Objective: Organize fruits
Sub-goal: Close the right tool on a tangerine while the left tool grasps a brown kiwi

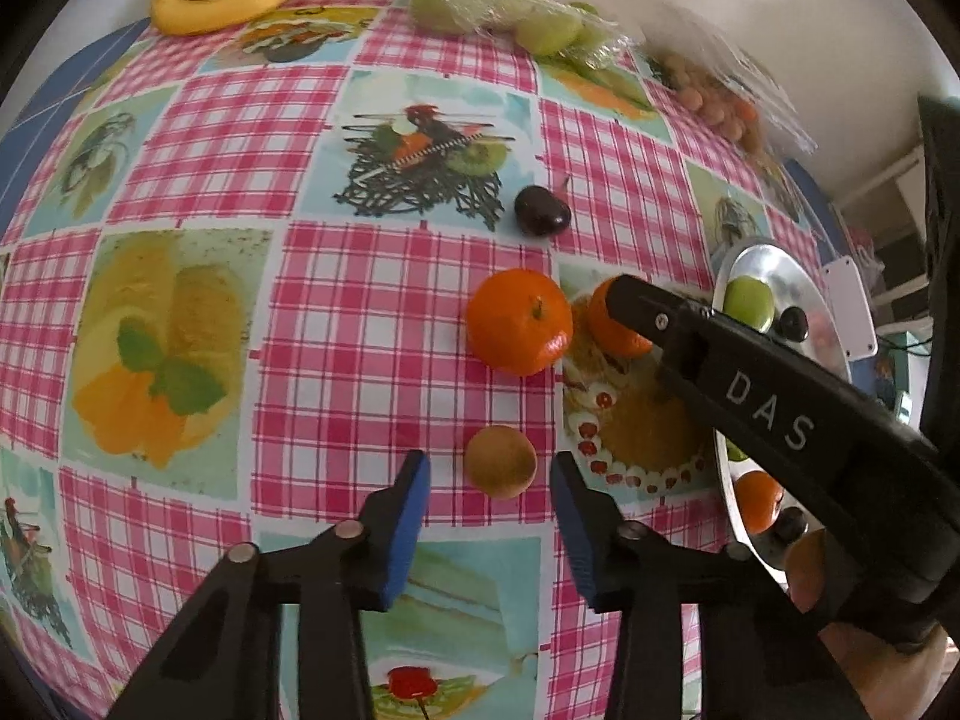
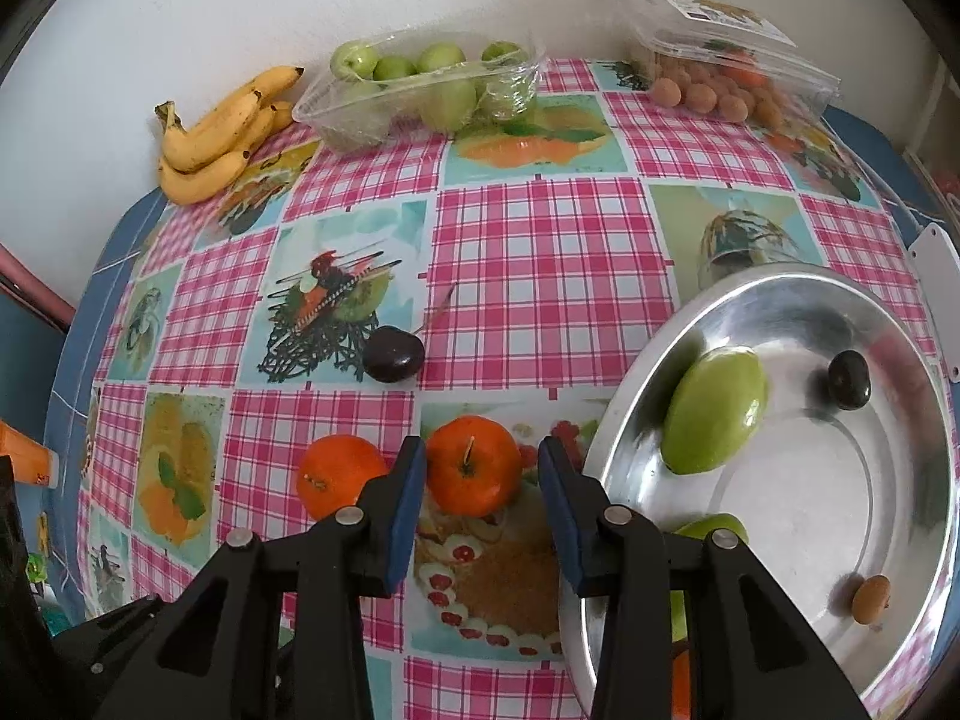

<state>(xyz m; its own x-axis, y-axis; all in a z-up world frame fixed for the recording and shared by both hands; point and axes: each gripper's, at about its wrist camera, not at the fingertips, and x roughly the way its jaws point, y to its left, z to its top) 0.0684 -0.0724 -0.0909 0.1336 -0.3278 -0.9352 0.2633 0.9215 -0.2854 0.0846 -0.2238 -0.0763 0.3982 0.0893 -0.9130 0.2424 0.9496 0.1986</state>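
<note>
Left wrist footage is centred on a small round brown fruit [image 1: 500, 462] lying on the checked tablecloth [image 1: 336, 330], framed between the blue pads of the left gripper [image 1: 489, 531]; the pads are set fairly narrow, a gap is seen on either side of the fruit, and nothing is gripped. Just beyond this brown fruit an orange [image 1: 519, 321] is found, and beside that a second orange [image 1: 612, 324], partly covered by the black finger of the right gripper [image 1: 624, 300]. In the right wrist view the second orange [image 2: 474, 465] is seen between the pads of the right gripper [image 2: 480, 510]: the left pad is right against its side, while a sliver of cloth is visible between the fruit and the right pad, so whether it is clamped cannot be told. Farther from the brown fruit a dark plum [image 1: 542, 211] rests on the cloth. To the right of the oranges a metal bowl [image 2: 780, 300] is placed, holding a green fruit [image 2: 714, 411], a dark fruit [image 2: 849, 381] and a small brown fruit [image 2: 871, 600]. Against the wall, well apart from the brown fruit, bananas [image 2: 222, 132], a clear tray of green fruit [image 2: 420, 90] and a clear box of small tan fruit [image 2: 726, 84] are lined up.
</note>
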